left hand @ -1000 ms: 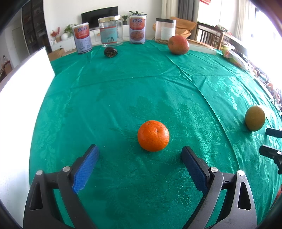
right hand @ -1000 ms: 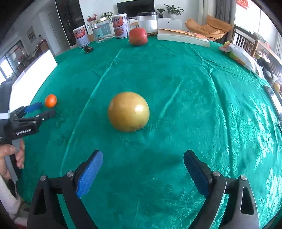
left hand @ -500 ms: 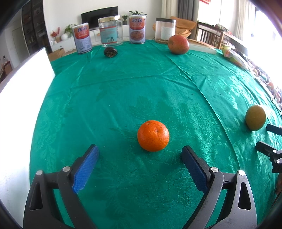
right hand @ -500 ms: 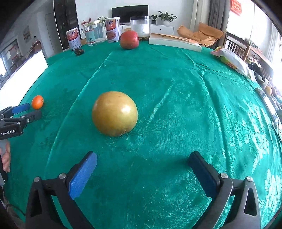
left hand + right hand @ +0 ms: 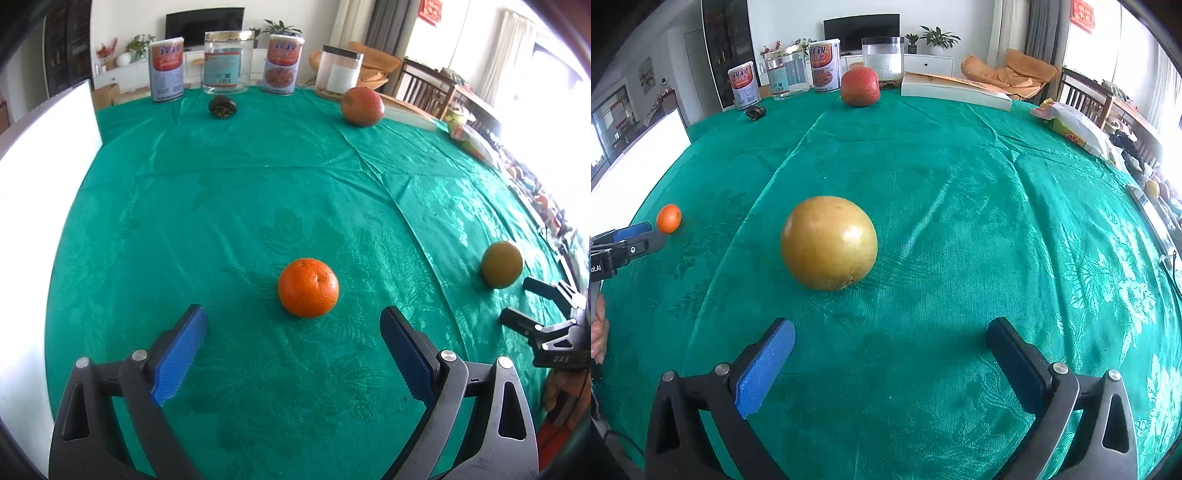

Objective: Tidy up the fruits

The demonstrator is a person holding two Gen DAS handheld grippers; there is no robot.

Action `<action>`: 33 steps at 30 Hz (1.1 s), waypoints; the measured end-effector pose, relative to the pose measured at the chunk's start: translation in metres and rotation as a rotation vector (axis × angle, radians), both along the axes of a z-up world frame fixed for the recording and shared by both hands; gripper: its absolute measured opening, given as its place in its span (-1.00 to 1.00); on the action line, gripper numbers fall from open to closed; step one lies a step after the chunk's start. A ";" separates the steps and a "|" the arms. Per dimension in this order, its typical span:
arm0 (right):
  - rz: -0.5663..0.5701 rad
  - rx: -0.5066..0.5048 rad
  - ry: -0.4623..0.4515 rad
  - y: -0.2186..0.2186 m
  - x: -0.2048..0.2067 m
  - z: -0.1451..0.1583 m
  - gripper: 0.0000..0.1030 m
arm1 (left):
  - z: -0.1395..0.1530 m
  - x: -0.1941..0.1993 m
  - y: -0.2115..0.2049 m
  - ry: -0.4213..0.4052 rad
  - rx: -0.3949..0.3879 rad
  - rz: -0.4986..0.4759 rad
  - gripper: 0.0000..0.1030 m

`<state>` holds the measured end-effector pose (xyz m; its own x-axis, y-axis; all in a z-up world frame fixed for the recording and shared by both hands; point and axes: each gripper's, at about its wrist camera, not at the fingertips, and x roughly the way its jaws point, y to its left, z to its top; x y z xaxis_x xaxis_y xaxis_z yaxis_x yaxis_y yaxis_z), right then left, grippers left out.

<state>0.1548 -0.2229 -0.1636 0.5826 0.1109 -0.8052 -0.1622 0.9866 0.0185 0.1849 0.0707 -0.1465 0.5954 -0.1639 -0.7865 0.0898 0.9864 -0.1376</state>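
Orange and round, the mandarin (image 5: 308, 288) sits on the green tablecloth (image 5: 258, 192) just ahead of the left gripper (image 5: 293, 328), whose blue pads (image 5: 179, 354) stand spread wide with nothing between them; the fruit lies beyond the fingertips, untouched. Off to its right, well apart, rests a yellow-green fruit (image 5: 829, 243), large in the right wrist view, sitting ahead of the right gripper (image 5: 890, 341) and a little to the left of its middle line. That gripper's jaws have just been opening and now gape at full spread, with only cloth between them. Both grippers tilt down toward the table. At the far edge of the cloth lies a red-orange fruit (image 5: 362, 107), close beside a white book (image 5: 955, 90). Left of it sits a small dark lump (image 5: 222, 107), too small to identify. Behind these stand two printed tins (image 5: 168, 72), a clear jar (image 5: 228, 61) between them, and a further clear container (image 5: 339, 72). A white board (image 5: 44, 155) borders the table's left side.
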 end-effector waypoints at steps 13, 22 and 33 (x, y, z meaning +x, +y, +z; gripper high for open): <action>0.039 0.164 0.044 0.018 0.041 0.014 0.23 | -0.001 0.009 -0.024 -0.014 0.135 -0.064 -0.39; 0.123 0.277 0.083 0.051 0.009 0.045 -0.02 | 0.070 -0.074 0.012 -0.047 -0.179 -0.038 -0.42; 0.704 0.374 0.105 0.301 -0.047 0.142 -0.02 | 0.173 -0.164 0.200 -0.114 -0.236 0.295 -0.41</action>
<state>0.1073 0.0778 -0.0211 0.1985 0.6970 -0.6890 -0.7232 0.5786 0.3770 0.0212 0.2703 0.0262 0.7252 -0.1416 -0.6738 -0.1646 0.9146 -0.3693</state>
